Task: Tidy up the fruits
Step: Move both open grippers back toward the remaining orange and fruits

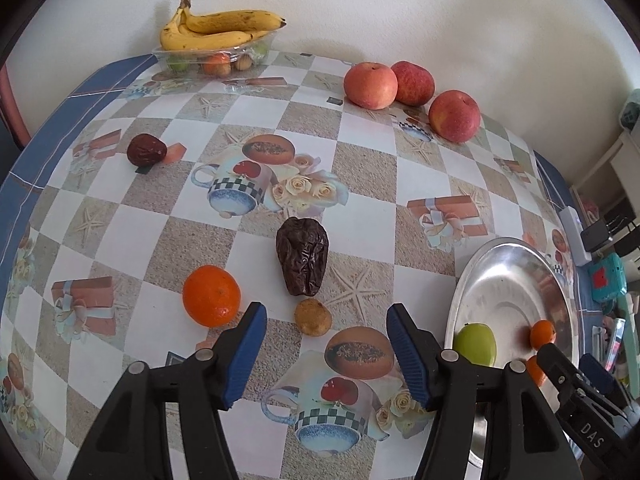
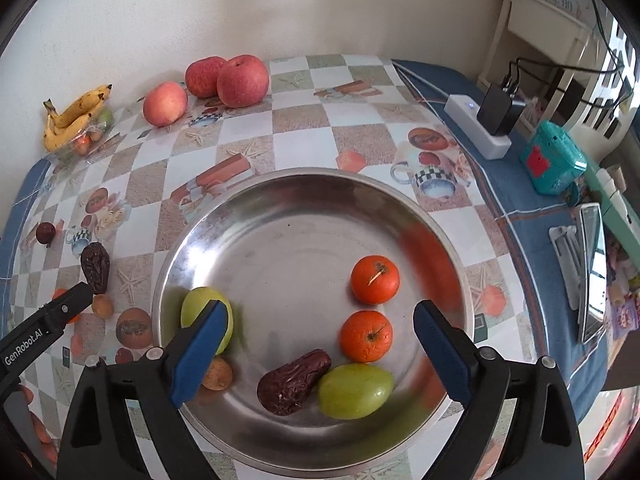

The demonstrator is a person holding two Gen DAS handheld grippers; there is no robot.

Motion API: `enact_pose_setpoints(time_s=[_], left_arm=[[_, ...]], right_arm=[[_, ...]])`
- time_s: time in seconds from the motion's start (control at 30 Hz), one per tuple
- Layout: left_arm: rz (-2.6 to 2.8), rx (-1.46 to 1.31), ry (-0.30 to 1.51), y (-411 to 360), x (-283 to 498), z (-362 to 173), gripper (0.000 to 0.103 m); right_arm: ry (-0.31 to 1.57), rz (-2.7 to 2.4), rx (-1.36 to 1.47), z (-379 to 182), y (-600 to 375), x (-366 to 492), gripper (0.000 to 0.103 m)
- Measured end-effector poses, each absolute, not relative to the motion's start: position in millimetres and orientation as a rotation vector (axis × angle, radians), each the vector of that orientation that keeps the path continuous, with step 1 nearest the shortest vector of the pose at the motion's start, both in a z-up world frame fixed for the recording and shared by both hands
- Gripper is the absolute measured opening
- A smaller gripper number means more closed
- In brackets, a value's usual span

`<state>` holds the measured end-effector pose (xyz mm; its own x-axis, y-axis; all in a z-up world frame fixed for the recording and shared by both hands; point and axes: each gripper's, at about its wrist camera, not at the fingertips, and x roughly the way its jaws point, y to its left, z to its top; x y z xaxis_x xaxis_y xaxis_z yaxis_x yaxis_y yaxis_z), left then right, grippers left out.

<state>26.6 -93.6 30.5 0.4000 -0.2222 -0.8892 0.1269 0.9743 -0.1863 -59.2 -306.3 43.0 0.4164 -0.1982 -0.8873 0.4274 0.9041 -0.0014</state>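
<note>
In the left wrist view the plate (image 1: 516, 280) is partly covered by the left gripper (image 1: 326, 354), which also hides part of a green fruit (image 1: 476, 344). Fruit under the bananas (image 1: 220, 28) is too small to identify.

Patterned tablecloth (image 2: 304, 120) is covering the table, checkered tiles with printed mugs, starfish and roses, blue border running along the right edge. White power strip (image 2: 478, 130) is lying on that border, 1 black adapter (image 2: 498, 110) sitting plugged into it, cables trailing off toward the back. Teal box (image 2: 554, 162) with a red patch is sitting just beside the strip. Phone-like flat device (image 2: 592, 276) is lying near the right edge. White wall (image 2: 280, 8) is standing behind the table.
</note>
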Motion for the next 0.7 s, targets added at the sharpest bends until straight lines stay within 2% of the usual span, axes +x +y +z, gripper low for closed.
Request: enact_pose_setpoints(time_s=[0.43,0.53,0.57,0.6,0.7], left_arm=[[-0.219,-0.069,1.149,-95,27,27,0.068],[-0.199,-0.051,1.142,-93,28,26,0.08],[-0.191,-0.044,1.142,-93,28,25,0.089],[-0.179,-0.029,1.145,-93,29,24,0.102],[-0.147,0.004,1.134,-92,29,23,0.103]], right_arm=[[1.083,-0.449,0.271,39,-313,-61,0.094],[1.107,-0.439,0.248,34,-311,-59,0.094],[1.11,-0.437,0.24,34,-309,-58,0.094],[1.11,-0.434,0.235,33,-308,-58,0.094],[1.107,-0.416,0.234,33,-305,-58,0.094]])
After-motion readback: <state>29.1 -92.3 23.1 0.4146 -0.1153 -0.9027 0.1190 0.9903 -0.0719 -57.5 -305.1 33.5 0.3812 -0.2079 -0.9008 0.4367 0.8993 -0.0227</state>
